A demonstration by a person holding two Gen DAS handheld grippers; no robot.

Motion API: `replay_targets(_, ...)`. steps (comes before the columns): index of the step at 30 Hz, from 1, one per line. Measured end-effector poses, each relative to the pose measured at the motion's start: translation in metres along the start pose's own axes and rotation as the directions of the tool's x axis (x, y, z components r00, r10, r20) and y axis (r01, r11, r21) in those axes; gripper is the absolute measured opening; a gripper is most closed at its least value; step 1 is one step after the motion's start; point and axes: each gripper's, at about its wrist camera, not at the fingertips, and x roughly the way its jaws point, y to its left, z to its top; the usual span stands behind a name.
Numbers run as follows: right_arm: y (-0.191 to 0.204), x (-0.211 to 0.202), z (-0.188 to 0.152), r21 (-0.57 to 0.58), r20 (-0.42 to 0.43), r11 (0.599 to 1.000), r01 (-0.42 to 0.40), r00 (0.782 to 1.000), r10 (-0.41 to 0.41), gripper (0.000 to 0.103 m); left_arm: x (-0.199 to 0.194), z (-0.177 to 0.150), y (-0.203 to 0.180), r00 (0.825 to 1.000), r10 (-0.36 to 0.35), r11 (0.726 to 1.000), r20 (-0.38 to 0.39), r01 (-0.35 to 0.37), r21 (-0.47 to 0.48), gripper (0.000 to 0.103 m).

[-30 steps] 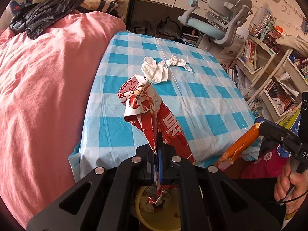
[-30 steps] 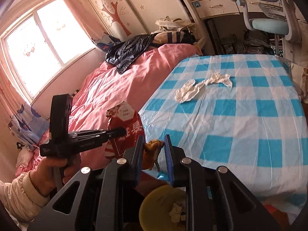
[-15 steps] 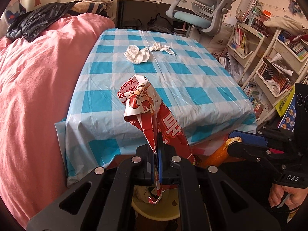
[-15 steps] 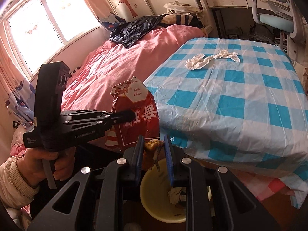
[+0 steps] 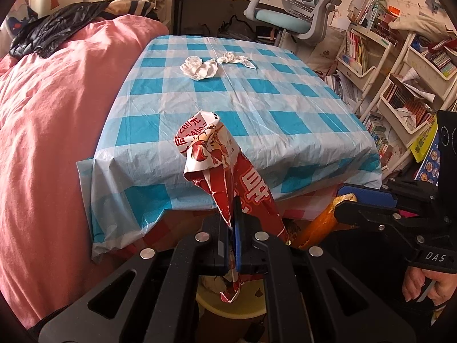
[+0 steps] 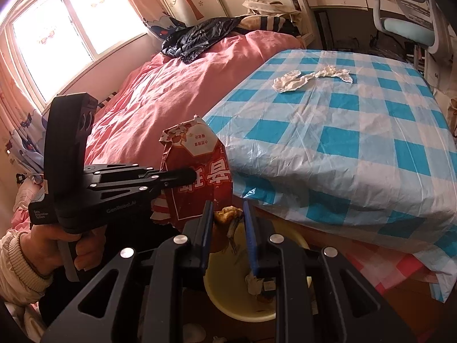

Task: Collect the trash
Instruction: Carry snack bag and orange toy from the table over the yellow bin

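My left gripper (image 5: 233,214) is shut on a torn red and white snack bag (image 5: 217,165), held upright over a yellow bin (image 5: 231,305) below the table edge. The bag also shows in the right wrist view (image 6: 200,171). My right gripper (image 6: 228,214) is shut on an orange peel (image 6: 227,214), also over the yellow bin (image 6: 228,291). The peel shows in the left wrist view (image 5: 317,225). Two crumpled white tissues (image 5: 200,67) (image 5: 235,58) lie at the table's far end.
The table (image 5: 257,108) has a blue and white checked plastic cover. A bed with a pink quilt (image 5: 51,131) lies along its left. An office chair (image 5: 297,14) and bookshelves (image 5: 400,85) stand at the back and right. The bin holds some trash.
Both grippers have drawn back from the table and sunk below its edge, over the yellow bin. Each keeps its hold on its item.
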Motion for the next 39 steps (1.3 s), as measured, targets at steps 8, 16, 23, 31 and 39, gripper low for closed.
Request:
replay_targets(8, -0.004, 0.003, -0.004, 0.003, -0.011, 1.0, 0.01, 1.0, -0.01, 0.022, -0.002, -0.003, 0.002, 1.0, 0.0, 1.0, 0.006, 0.0, -0.007, 0.003)
replay_targets(16, -0.008, 0.001, -0.009, 0.014, -0.009, 0.999, 0.035, 0.999, -0.035, 0.022, -0.012, -0.005, 0.006, 0.999, 0.003, 0.999, 0.051, -0.001, -0.041, 0.004)
replay_targets(23, -0.01, 0.0, -0.015, 0.021, -0.016, 0.998, 0.055, 0.998, -0.055, 0.022, -0.018, -0.012, 0.004, 0.998, 0.015, 0.999, 0.069, -0.012, -0.046, 0.004)
replay_targets(31, -0.006, 0.005, -0.021, 0.011, -0.035, 0.997, 0.079, 0.996, -0.078, 0.023, -0.026, -0.02, 0.0, 0.994, 0.04, 0.999, 0.098, -0.036, -0.035, 0.004)
replay_targets(39, -0.004, 0.012, -0.028, 0.009, -0.056, 0.995, 0.098, 0.994, -0.098, 0.023, -0.03, -0.022, 0.002, 0.993, 0.029, 0.999, 0.114, -0.025, -0.039, 0.004)
